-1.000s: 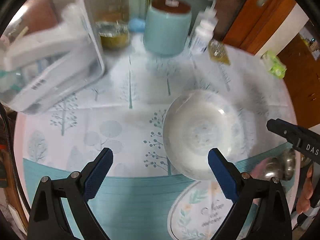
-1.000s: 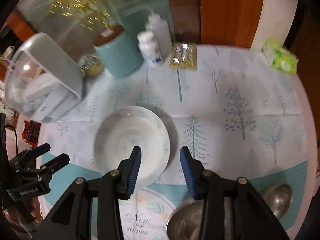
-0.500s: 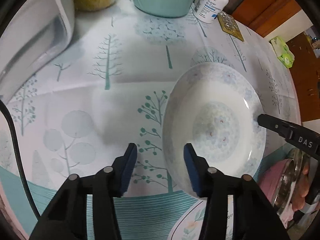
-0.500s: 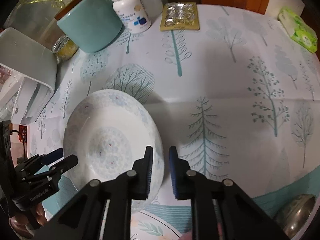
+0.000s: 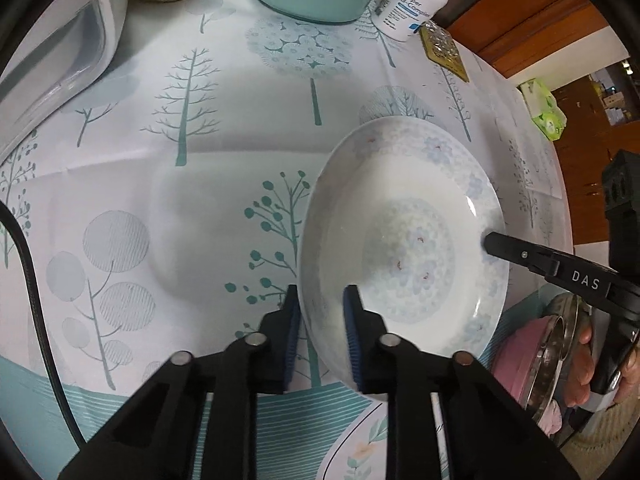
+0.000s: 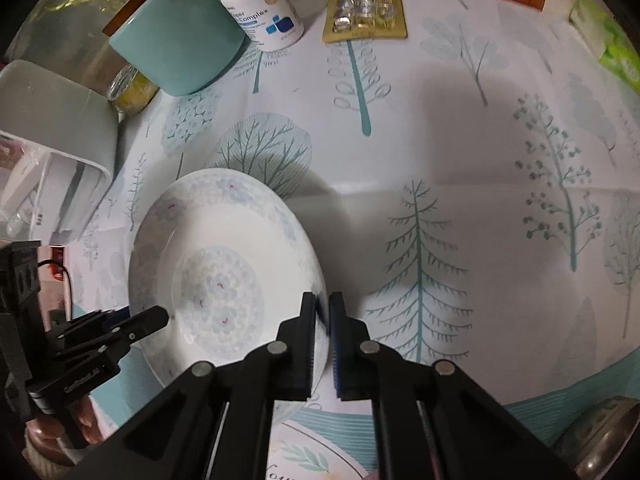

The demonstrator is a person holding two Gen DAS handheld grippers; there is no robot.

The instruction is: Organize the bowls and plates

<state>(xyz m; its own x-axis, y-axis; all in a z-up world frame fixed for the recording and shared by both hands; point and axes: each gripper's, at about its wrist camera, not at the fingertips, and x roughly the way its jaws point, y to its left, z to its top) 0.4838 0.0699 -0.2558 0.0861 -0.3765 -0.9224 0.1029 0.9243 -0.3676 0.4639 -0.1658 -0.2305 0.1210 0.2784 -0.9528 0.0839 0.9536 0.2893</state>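
Comparing with half a second before, I saw my left gripper point(image 5: 320, 320) had narrowed from a loose straddle until its blue pads sat on either side of the near rim of the white bowl point(image 5: 404, 232), one pad inside and one outside, though a sliver of gap at the outer pad left me unsure the pinch was firm. My right gripper point(image 6: 323, 320) had drawn almost fully together on the opposite rim of the same bowl point(image 6: 216, 272), only the thin wall between its fingers. The bowl stood on the tree-print tablecloth point(image 5: 192, 168), tilted, and whether its base had left the cloth I could not tell. Behind it the teal canister point(image 6: 180, 40) and the white pill bottle point(image 6: 264, 4) kept their places. A steel bowl point(image 6: 612, 436) was cut off at the lower edge, and a grey appliance point(image 6: 52, 128) ran out of frame on the left
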